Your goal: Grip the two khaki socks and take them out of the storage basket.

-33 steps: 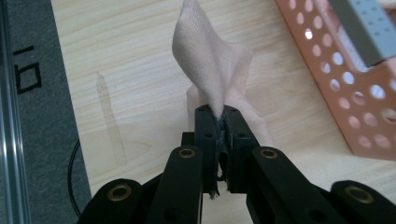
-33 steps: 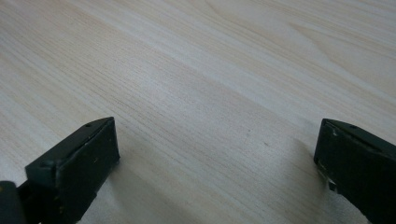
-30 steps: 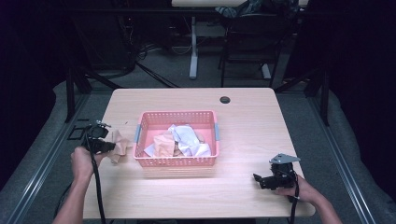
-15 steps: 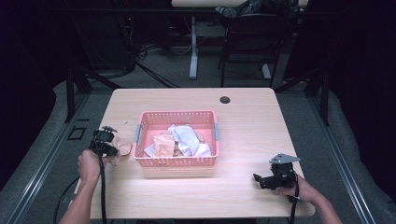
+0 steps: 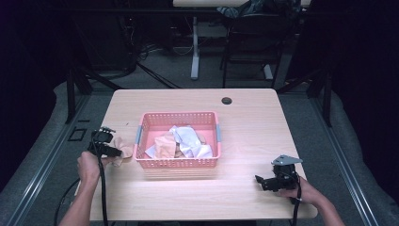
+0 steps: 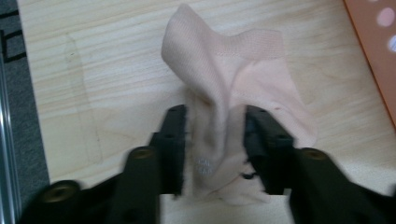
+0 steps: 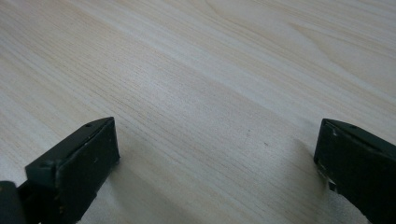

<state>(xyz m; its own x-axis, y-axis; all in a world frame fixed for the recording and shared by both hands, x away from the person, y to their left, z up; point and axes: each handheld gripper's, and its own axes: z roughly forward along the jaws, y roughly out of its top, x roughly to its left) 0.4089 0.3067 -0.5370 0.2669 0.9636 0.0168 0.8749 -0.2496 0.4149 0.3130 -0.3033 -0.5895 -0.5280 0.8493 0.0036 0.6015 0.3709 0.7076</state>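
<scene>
Black jaws of the left gripper (image 6: 214, 140) stand part-way apart and have just been opening; a pale pink sock (image 6: 233, 88) lies between them, its raised fold running up the gap, and the pads do not look to press it. From the high view, that left gripper (image 5: 109, 149) sits just beside the left end of the pink basket (image 5: 177, 162), with the sock (image 5: 123, 151) on the tabletop touching or almost touching the basket's left wall. The left hand (image 5: 88, 165) holds the tool near the table's left edge.

Inside the basket lies a heap of crumpled cloths (image 5: 181, 143), peach and white.

The right gripper (image 5: 274, 181) rests low over the table (image 5: 244, 117), well apart from the basket, to its right and toward the person's side, jaws spread wide over bare wood (image 7: 210, 93). The right hand (image 5: 301, 190) grips it from behind.

The surface is light wood-grain laminate with rounded corners. A dark round grommet (image 5: 227, 100) sits beyond the basket, near the far edge. Grey floor (image 5: 42, 155) surrounds the table. Beyond it the room is dim, with table legs (image 5: 195, 52) and loose cables (image 5: 146, 66).
</scene>
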